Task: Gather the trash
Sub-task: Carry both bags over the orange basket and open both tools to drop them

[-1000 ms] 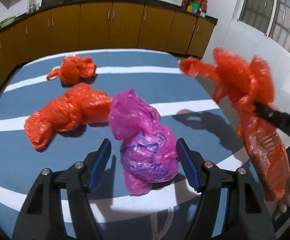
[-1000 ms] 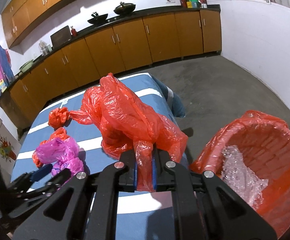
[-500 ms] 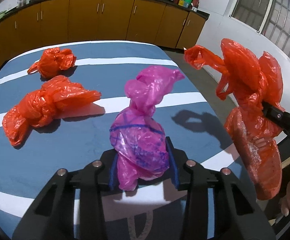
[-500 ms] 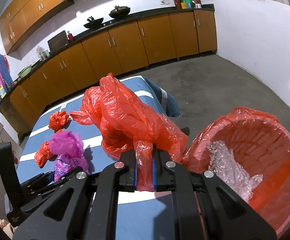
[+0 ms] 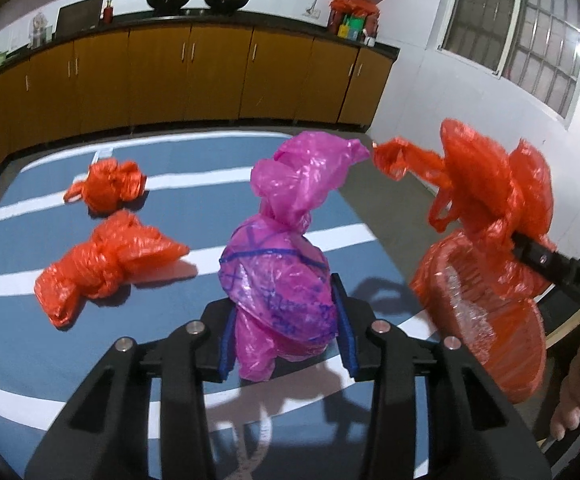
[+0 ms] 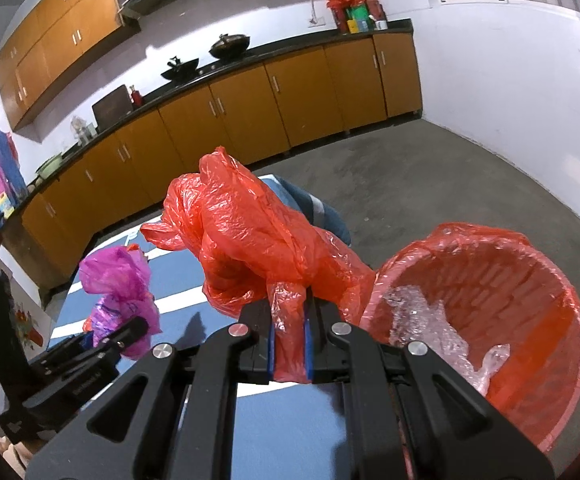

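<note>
My left gripper [image 5: 286, 328] is shut on a pink plastic bag [image 5: 286, 256] and holds it above the blue striped table [image 5: 18, 344]. The pink bag also shows in the right wrist view [image 6: 122, 292]. My right gripper [image 6: 289, 344] is shut on an orange plastic bag [image 6: 258, 240], held up just left of a red basket [image 6: 530, 320] lined with an orange bag. That orange bag [image 5: 490, 192] and the basket [image 5: 502, 320] show at the right of the left wrist view. Two more tied orange bags [image 5: 102, 268] [image 5: 108, 184] lie on the table.
Crumpled clear plastic [image 6: 430, 320] lies inside the basket. The basket stands beyond the table's right edge, over grey floor [image 6: 450, 184]. Wooden cabinets [image 5: 210, 76] line the far wall.
My left gripper has closed on the pink bag and lifted it off the table. My right gripper has carried the orange bag closer to the basket.
</note>
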Tool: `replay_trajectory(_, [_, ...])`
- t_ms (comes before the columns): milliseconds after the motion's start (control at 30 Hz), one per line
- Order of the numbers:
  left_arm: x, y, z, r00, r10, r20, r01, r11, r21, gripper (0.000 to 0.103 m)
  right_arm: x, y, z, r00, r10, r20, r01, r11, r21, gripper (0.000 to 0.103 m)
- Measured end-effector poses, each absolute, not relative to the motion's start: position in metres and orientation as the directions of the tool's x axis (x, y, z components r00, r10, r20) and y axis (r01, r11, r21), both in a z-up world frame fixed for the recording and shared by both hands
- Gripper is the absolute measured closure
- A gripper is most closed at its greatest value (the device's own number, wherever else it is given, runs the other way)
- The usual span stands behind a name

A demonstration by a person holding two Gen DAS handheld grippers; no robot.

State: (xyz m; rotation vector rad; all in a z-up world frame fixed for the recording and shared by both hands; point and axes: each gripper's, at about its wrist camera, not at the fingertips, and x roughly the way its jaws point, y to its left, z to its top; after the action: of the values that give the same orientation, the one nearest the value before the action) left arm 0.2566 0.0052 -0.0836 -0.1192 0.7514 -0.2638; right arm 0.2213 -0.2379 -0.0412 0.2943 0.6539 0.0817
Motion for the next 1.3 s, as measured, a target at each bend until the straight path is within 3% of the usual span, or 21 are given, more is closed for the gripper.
replay_trajectory(467, [0.232,-0.043,-0.038,0.713,-0.381,-0.588,0.318,0.924,-0.213,0.063,0.189,-0.286,-0.039,0.81,0.083,-0.58,0.129,0.94,0.315,0.093])
replay_trajectory(1300, [0.221,-0.136,-0.033,0.607,-0.559,-0.565,0.514,0.818,-0.258,0.063,0.139,-0.36,-0.046,0.79,-0.094,-0.606,0.357,0.874,0.33,0.093])
